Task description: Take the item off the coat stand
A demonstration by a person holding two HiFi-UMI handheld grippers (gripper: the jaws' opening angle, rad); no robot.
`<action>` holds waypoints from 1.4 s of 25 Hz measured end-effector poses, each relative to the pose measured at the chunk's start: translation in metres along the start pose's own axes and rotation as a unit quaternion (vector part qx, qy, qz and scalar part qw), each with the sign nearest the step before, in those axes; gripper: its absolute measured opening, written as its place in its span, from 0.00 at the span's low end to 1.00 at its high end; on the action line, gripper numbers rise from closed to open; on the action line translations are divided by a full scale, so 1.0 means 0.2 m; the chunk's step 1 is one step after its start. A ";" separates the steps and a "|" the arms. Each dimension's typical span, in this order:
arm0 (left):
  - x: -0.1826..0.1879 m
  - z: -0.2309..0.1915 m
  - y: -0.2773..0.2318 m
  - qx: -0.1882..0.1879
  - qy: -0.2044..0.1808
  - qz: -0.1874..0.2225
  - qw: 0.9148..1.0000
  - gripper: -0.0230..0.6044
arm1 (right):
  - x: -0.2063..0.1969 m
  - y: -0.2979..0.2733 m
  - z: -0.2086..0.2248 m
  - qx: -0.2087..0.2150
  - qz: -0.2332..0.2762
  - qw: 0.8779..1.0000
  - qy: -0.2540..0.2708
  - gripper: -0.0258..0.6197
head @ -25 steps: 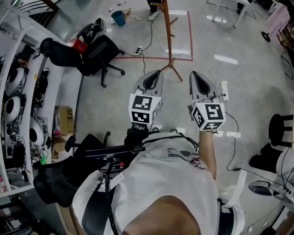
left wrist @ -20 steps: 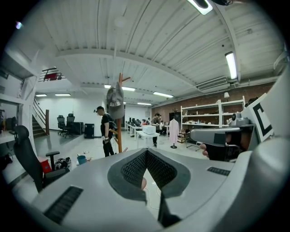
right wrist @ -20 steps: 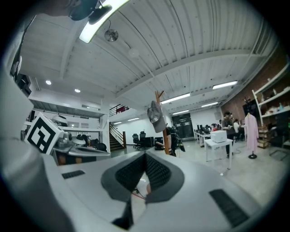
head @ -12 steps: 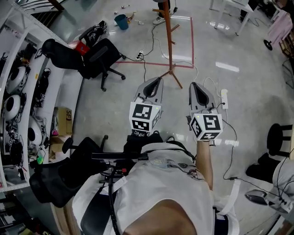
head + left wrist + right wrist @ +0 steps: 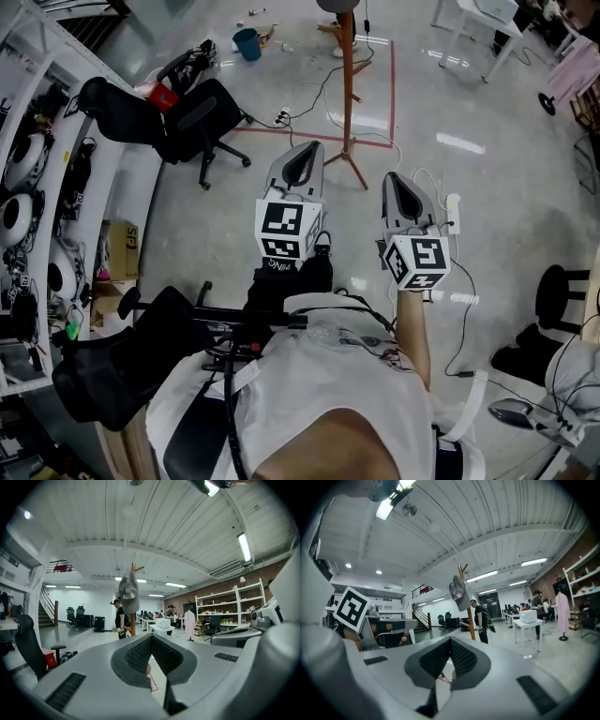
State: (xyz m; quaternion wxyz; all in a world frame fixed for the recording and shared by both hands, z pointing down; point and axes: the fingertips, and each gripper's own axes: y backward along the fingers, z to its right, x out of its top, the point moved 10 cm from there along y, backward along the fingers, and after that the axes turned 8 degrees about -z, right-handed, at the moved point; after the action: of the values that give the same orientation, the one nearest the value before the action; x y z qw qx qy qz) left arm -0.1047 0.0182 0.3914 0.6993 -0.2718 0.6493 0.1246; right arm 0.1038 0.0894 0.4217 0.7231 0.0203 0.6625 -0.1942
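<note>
Approaching the coat stand, nothing in hand

My left gripper (image 5: 305, 152) has its jaws together on nothing. The grey cap (image 5: 128, 592) hangs atop the coat stand (image 5: 350, 84), well ahead of me. My right gripper (image 5: 396, 183) is likewise closed and empty. I reckon I should close in, open one pair, pinch the brim and lift upward rather than tug sideways.

A big open-plan office doubling as a lab: black swivel chairs (image 5: 202, 117), white desks (image 5: 529, 622), tall shelves (image 5: 234, 601) against a brick wall (image 5: 275, 577) (a staircase (image 5: 421, 613) rises at the back), ceiling strip lights (image 5: 243, 546), and red tape (image 5: 392, 89) marking the polished floor (image 5: 487, 187).
</note>
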 end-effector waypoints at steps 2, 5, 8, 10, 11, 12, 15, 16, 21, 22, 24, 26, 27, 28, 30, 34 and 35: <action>0.05 -0.05 -0.07 0.007 0.002 0.017 1.000 0.04 | 0.03 -0.09 0.01 0.000 0.001 1.000 0.002 0.05; 0.12 -0.12 -0.20 0.011 -0.004 0.031 0.999 0.04 | 0.09 -0.23 0.06 -0.003 0.004 1.000 0.003 0.05; 0.17 -0.20 -0.33 0.009 -0.006 0.028 1.000 0.04 | 0.16 -0.38 0.08 -0.025 0.004 0.999 0.034 0.05; 0.19 -0.25 -0.41 0.007 -0.004 0.022 1.000 0.04 | 0.20 -0.48 0.08 -0.031 0.003 0.998 0.050 0.05; 0.20 -0.27 -0.45 0.005 -0.003 0.018 1.000 0.04 | 0.22 -0.53 0.08 -0.031 0.004 0.998 0.048 0.05; 0.21 -0.30 -0.49 0.004 -0.002 0.013 1.000 0.04 | 0.23 -0.58 0.08 -0.032 0.004 0.998 0.045 0.05; 0.21 -0.37 -0.59 0.002 -0.002 -0.002 1.000 0.04 | 0.25 -0.73 0.10 -0.042 -0.005 0.998 0.040 0.05; 0.21 -0.40 -0.62 0.001 -0.002 -0.005 1.000 0.04 | 0.26 -0.77 0.10 -0.045 -0.007 0.998 0.039 0.05; 0.22 -0.53 -0.74 -0.003 0.001 -0.011 1.000 0.04 | 0.32 -0.93 0.13 -0.064 -0.010 0.997 0.036 0.05; 0.22 -0.55 -0.75 -0.003 0.002 -0.011 1.000 0.04 | 0.33 -0.95 0.14 -0.066 -0.011 0.997 0.036 0.05; 0.22 -0.58 -0.79 -0.002 0.005 -0.009 1.000 0.04 | 0.33 -0.99 0.15 -0.068 -0.017 0.997 0.038 0.05; 0.22 -0.58 -0.83 -0.003 0.006 -0.009 1.000 0.04 | 0.32 -1.03 0.17 -0.068 -0.027 0.997 0.038 0.05; 0.22 -0.58 -0.85 -0.004 0.007 -0.010 1.000 0.04 | 0.32 -1.04 0.19 -0.067 -0.031 0.997 0.037 0.05; 0.22 -0.57 -0.88 -0.004 0.009 -0.010 1.000 0.04 | 0.32 -1.05 0.21 -0.065 -0.034 0.997 0.037 0.05; 0.24 -0.54 -0.91 0.000 0.012 -0.006 1.000 0.04 | 0.34 -1.07 0.25 -0.057 -0.035 0.997 0.040 0.05; 0.32 -0.54 -0.94 0.029 0.008 0.012 0.999 0.04 | 0.40 -1.11 0.30 -0.033 -0.023 0.998 0.054 0.05; 0.35 -0.54 -0.94 0.036 0.004 0.018 0.999 0.04 | 0.41 -1.12 0.31 -0.028 -0.019 0.998 0.056 0.05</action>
State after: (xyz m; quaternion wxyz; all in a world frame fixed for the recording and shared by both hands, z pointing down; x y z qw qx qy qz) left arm -0.0875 -0.2070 0.3631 0.7038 -0.2351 0.6608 0.1133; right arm 0.0976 -0.1554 0.4003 0.6813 -0.0019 0.7076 -0.1874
